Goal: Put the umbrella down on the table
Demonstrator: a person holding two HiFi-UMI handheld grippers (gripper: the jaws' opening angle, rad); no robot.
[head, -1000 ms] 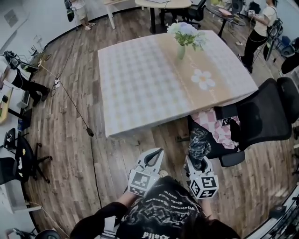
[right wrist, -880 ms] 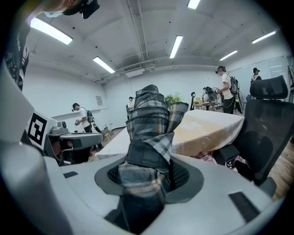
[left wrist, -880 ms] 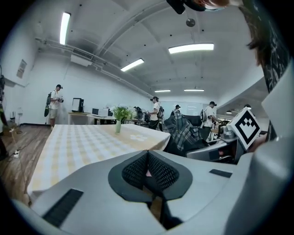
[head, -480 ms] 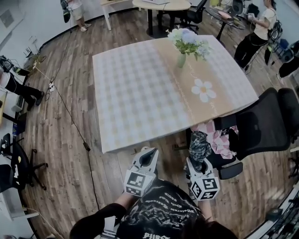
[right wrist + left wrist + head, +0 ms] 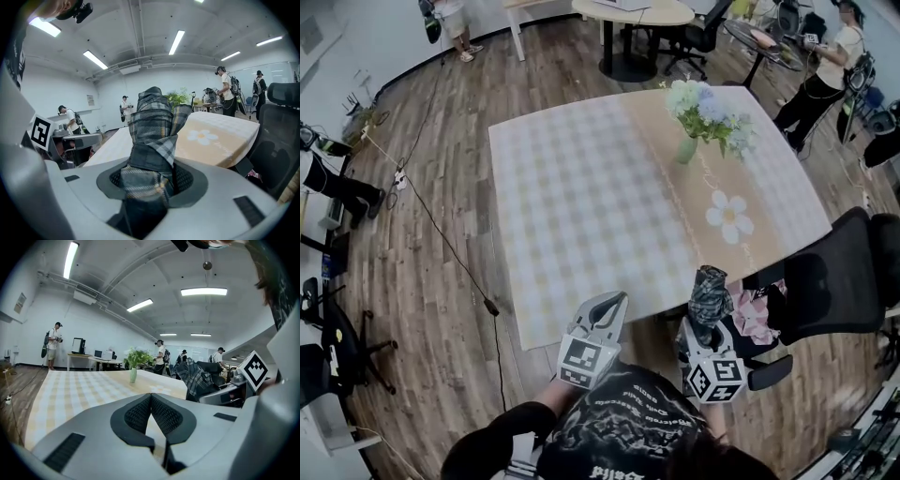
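The folded grey plaid umbrella [image 5: 710, 292] stands up out of my right gripper [image 5: 701, 326], which is shut on its lower part. In the right gripper view the umbrella [image 5: 152, 126] fills the space between the jaws of that gripper [image 5: 152, 177]. It hangs at the near edge of the table [image 5: 581, 187], which is covered with a pale checked cloth. To the left, also at the near edge, my left gripper [image 5: 612, 300] is shut and holds nothing; its pads [image 5: 140, 413] meet at the tip in the left gripper view.
A vase of flowers [image 5: 703, 111] and a flower-shaped mat [image 5: 730, 217] are on the table's right half. A black office chair [image 5: 839, 281] with a pink checked cloth [image 5: 757, 317] stands right of the umbrella. A cable [image 5: 441, 211] runs across the wooden floor at left. People stand far behind.
Both grippers have moved forward together to the table's near edge. The umbrella, earlier in front of the chair, now overlaps the table's edge.
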